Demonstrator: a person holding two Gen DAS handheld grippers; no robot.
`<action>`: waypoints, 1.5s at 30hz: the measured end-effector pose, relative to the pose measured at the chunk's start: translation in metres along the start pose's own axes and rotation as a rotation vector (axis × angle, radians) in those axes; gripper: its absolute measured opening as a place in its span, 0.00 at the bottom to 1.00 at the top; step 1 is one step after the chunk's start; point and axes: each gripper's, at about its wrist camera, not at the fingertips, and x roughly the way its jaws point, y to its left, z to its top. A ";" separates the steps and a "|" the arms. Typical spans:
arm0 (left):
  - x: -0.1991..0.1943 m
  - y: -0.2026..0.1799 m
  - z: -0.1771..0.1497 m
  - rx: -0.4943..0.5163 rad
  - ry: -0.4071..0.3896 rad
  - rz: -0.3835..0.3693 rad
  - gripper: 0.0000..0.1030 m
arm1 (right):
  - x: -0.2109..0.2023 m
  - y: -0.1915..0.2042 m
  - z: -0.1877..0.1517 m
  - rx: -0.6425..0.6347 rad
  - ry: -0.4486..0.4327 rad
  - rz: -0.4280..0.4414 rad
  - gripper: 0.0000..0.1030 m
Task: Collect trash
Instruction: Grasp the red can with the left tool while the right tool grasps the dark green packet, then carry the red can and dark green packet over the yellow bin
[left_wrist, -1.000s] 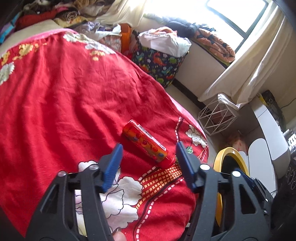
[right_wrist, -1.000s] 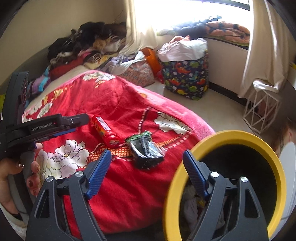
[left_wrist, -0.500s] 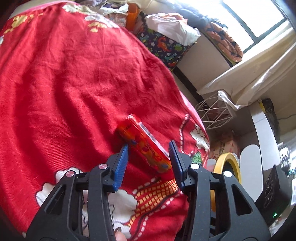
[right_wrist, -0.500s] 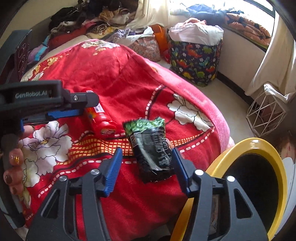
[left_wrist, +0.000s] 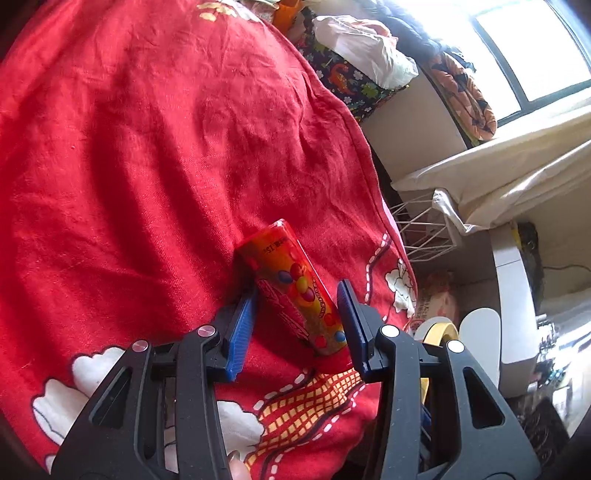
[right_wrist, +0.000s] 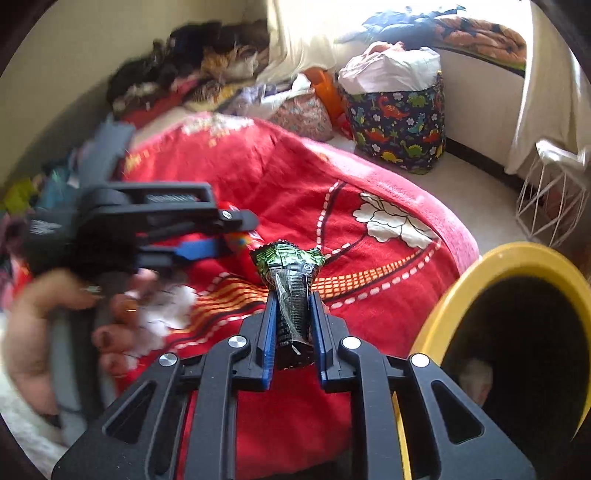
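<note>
A red candy tube (left_wrist: 295, 291) lies on the red flowered blanket (left_wrist: 147, 147). My left gripper (left_wrist: 299, 310) has closed its blue jaws around the tube's lower half, both pads touching it. My right gripper (right_wrist: 293, 325) is shut on a crumpled black and green snack wrapper (right_wrist: 291, 284) and holds it just above the blanket (right_wrist: 369, 266). The yellow-rimmed trash bin (right_wrist: 517, 314) stands close at the right, its dark mouth facing me. The left gripper also shows in the right wrist view (right_wrist: 207, 240), blurred, over the tube.
A dinosaur-print bag (right_wrist: 399, 122) and a white wire basket (right_wrist: 550, 195) stand on the floor past the bed. Piled clothes (right_wrist: 192, 77) fill the bed's far end. The bin's rim (left_wrist: 439, 328) peeks past the bed edge in the left view.
Both grippers dropped to the blanket and closed: the left around the candy tube, the right on the snack wrapper, now squeezed upright between its pads.
</note>
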 end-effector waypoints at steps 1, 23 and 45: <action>0.000 0.001 0.000 0.002 0.001 0.003 0.35 | -0.006 -0.002 -0.001 0.024 -0.014 0.016 0.15; -0.038 -0.091 -0.054 0.327 -0.124 -0.031 0.28 | -0.110 -0.073 -0.028 0.265 -0.201 -0.050 0.15; -0.056 -0.156 -0.099 0.499 -0.147 -0.099 0.27 | -0.154 -0.109 -0.051 0.363 -0.289 -0.150 0.15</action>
